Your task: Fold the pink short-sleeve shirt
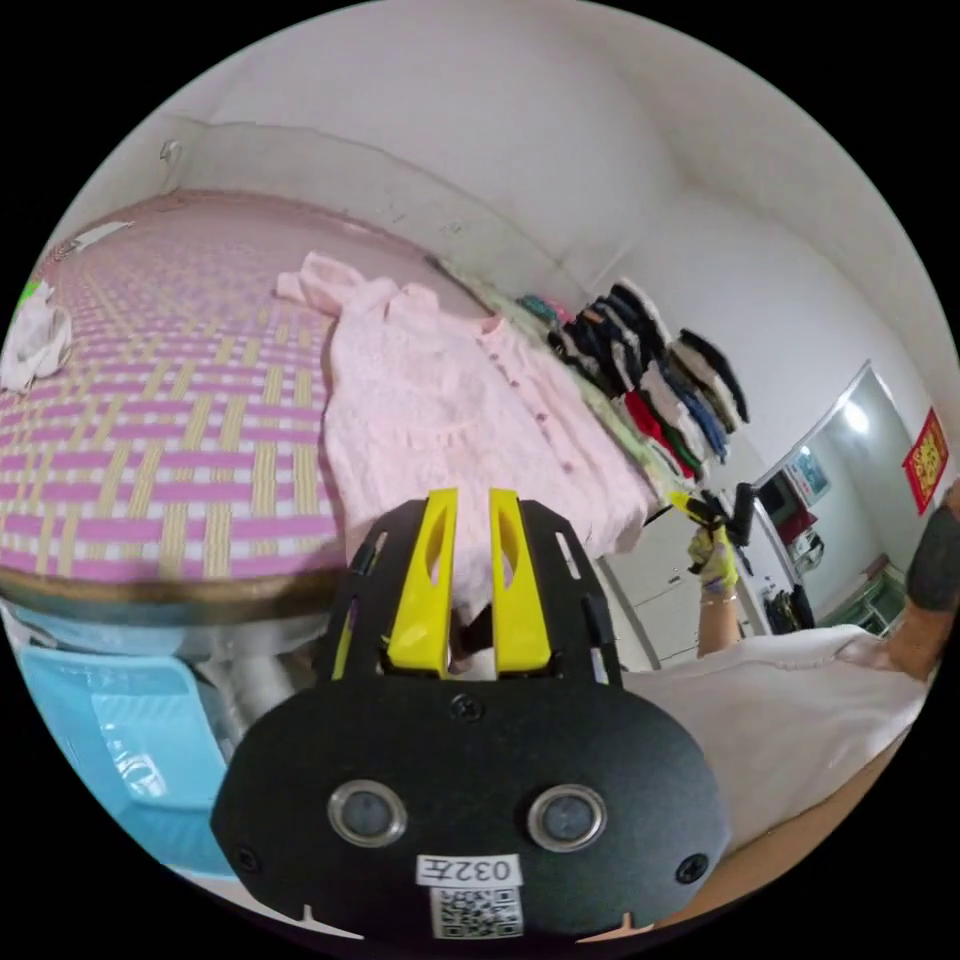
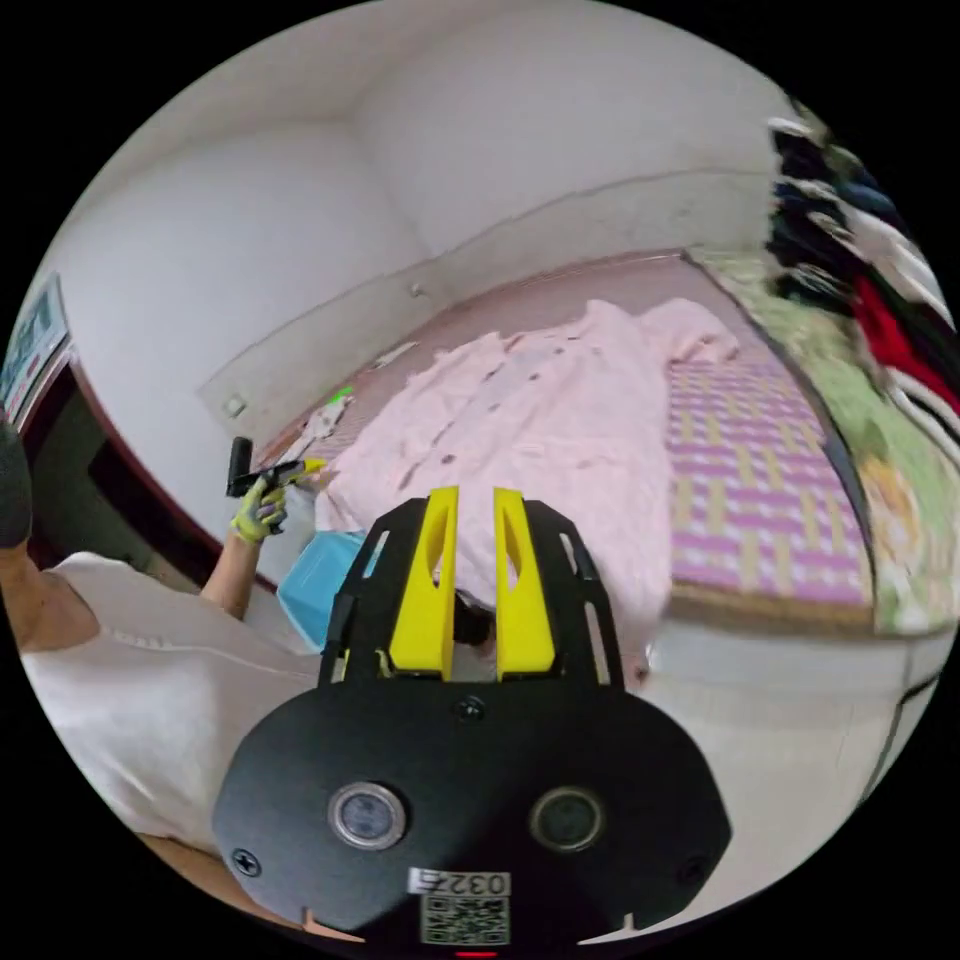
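On the bed (image 1: 150,440) with the woven mat, the pink shirt (image 1: 450,420) lies spread, its near hem hanging at the edge. Left gripper (image 1: 470,570) and right gripper (image 2: 468,570) hover a little open, holding nothing. I would grip both hem corners evenly before folding.

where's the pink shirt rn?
The pink shirt lies spread on the woven mat of the bed, beyond the open left gripper, its hem overhanging the bed edge near the hanging clothes.
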